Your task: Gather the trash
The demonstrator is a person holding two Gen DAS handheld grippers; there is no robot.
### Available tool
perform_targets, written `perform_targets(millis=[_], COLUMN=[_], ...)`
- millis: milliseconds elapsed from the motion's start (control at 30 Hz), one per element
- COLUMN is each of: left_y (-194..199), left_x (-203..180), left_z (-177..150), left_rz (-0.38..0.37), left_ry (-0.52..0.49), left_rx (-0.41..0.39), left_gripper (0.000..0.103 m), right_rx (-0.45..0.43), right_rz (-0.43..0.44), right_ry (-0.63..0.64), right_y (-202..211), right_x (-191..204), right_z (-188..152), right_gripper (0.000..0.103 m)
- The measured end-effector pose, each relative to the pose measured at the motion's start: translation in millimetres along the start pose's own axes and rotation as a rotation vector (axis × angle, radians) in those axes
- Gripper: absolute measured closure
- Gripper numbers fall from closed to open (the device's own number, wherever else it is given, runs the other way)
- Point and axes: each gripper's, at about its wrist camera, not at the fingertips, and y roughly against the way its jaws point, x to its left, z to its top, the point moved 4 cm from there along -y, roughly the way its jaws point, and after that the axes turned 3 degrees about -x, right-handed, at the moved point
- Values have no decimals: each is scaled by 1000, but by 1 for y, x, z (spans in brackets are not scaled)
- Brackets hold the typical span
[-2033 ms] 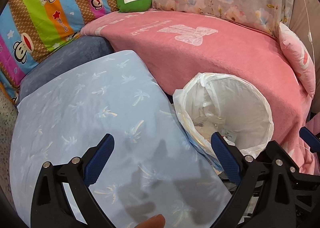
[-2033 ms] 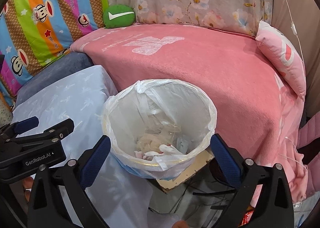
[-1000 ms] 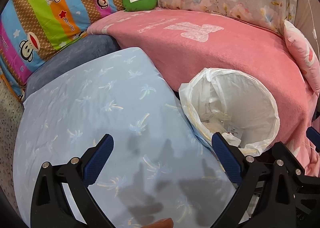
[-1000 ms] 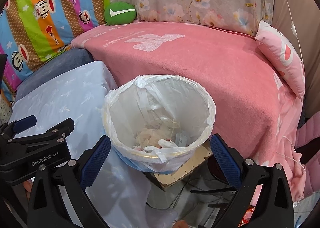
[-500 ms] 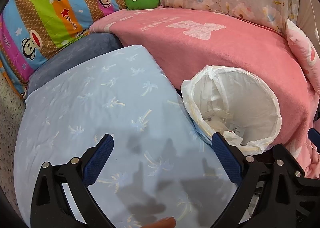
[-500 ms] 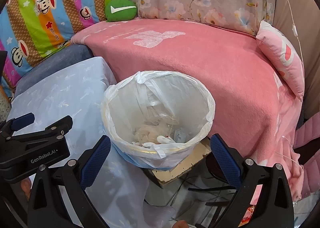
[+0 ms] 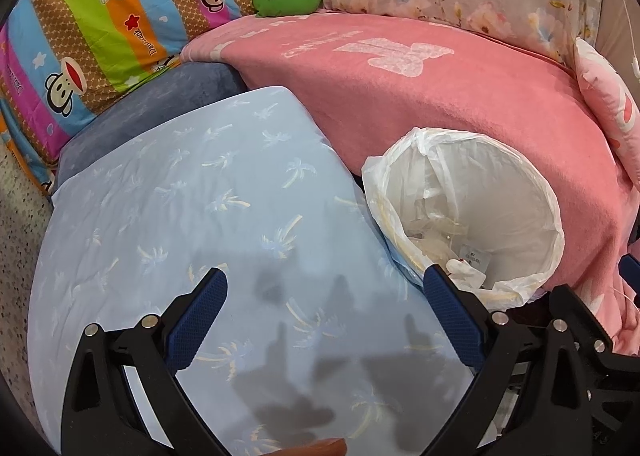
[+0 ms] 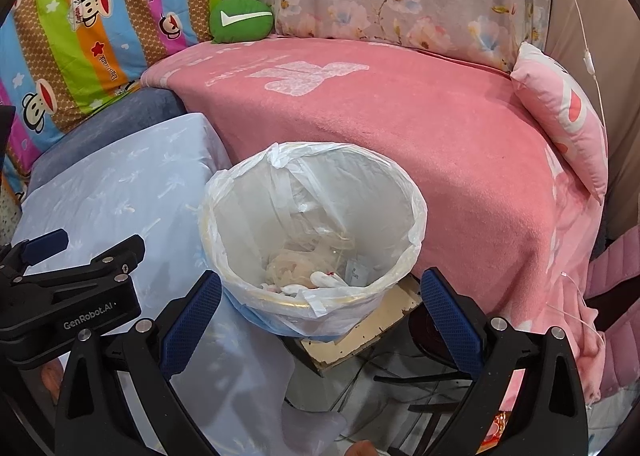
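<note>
A round trash bin (image 8: 416,212) lined with a white plastic bag stands between a pale blue cloth-covered surface and a pink-blanketed bed; the same trash bin (image 7: 552,216) shows at the right of the left wrist view. Crumpled tissue and wrappers (image 8: 316,274) lie at its bottom. My right gripper (image 8: 320,302) hangs open just above the bin's near rim, holding nothing. My left gripper (image 7: 324,304) is open over the pale blue cloth (image 7: 180,216), left of the bin, also with nothing in it. The left gripper's body (image 8: 72,296) appears at the left of the right wrist view.
A pink blanket (image 8: 400,116) covers the bed behind the bin, with a pink pillow (image 8: 560,112) at right, a green cushion (image 8: 240,22) and a striped cartoon quilt (image 8: 80,28) at the back. A board (image 8: 360,332) and cables (image 8: 400,388) lie on the floor under the bin.
Both views have shifted slightly; the bin sits a little higher and further away in the right wrist view. Both grippers stay open with nothing in them.
</note>
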Motion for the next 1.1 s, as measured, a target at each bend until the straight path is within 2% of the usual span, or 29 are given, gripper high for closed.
perform_targets(millis=[733,1100], left_y=[3,1], left_x=[1,3], left_z=[-3,-7], left_rz=[18,21], left_ry=[6,13], left_rx=[-14,4], left_gripper=[9,9], right_rx=[4,8], right_rz=[-3,-8], right_ry=[-1,-9], right_y=[2,1], right_x=[0,-2], right_z=[-3,-9], right_gripper=[6,6])
